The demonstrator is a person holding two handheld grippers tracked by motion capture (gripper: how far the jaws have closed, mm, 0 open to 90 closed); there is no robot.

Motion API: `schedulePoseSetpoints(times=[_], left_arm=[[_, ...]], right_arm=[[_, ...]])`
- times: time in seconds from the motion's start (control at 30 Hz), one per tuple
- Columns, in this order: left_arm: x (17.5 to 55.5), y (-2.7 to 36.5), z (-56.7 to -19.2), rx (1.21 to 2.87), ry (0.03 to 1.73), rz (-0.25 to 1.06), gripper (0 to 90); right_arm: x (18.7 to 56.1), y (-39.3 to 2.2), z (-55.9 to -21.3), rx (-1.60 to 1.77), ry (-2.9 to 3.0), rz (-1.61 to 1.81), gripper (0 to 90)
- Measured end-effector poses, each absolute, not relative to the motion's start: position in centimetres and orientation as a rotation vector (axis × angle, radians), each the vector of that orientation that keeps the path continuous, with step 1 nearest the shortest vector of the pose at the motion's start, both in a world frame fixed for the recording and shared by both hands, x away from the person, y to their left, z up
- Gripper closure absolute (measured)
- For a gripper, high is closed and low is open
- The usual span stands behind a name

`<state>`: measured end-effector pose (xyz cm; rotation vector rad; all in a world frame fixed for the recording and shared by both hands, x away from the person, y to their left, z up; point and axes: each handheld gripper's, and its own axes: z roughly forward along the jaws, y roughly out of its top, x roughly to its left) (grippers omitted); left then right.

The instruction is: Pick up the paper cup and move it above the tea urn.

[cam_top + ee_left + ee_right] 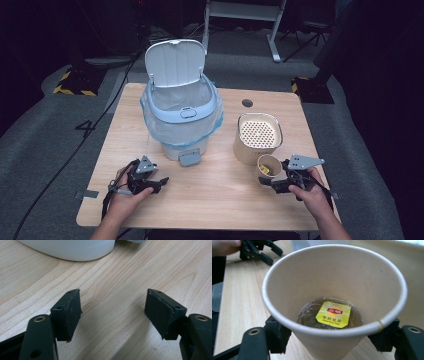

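1. Cup: a tan paper cone with a rolled rim, standing on the table just right of and in front of the canister, touching or nearly touching its base.
2. Inside the cup, a wet tea bag is lying in a shallow pool of liquid, with a square yellow tag bearing a red logo resting on top.
3. The right gripper is closing its black jaws on the cup, one flat pad pressing each side of the wall below the rim.
4. The left gripper is resting low over the table well left of the cup, its jaws spread wide with only bare wood between them; the pads are flat, matte and rectangular.
5. The table is pale wood with a clear grain.
6. The canister is a cream cylinder with a perforated insert on top.
7. Left of the canister, the bin is standing with its smooth plastic lid up and a clear bag lining it.
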<state>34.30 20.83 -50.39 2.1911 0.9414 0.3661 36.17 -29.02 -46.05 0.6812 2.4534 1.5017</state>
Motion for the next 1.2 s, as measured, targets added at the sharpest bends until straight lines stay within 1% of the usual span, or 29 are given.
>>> schedulePoseSetpoints(times=[0.07, 0.67, 0.97, 1.2], left_arm=[[34.3, 20.8, -50.4, 2.193, 0.941, 0.363, 29.9], [34.3, 20.8, -50.4, 2.191, 0.941, 0.366, 29.9], [34.3, 20.8, -50.4, 2.191, 0.941, 0.366, 29.9], [34.3, 20.8, -50.4, 2.194, 0.940, 0.362, 29.8]], right_arm=[[36.2, -29.1, -45.8, 0.676, 2.455, 1.501, 29.7], [37.1, -29.8, -38.6, 0.665, 2.414, 1.517, 29.8], [39.3, -30.0, -35.1, 0.672, 2.373, 1.494, 29.9], [41.6, -30.1, -33.5, 0.703, 2.345, 1.480, 29.8]])
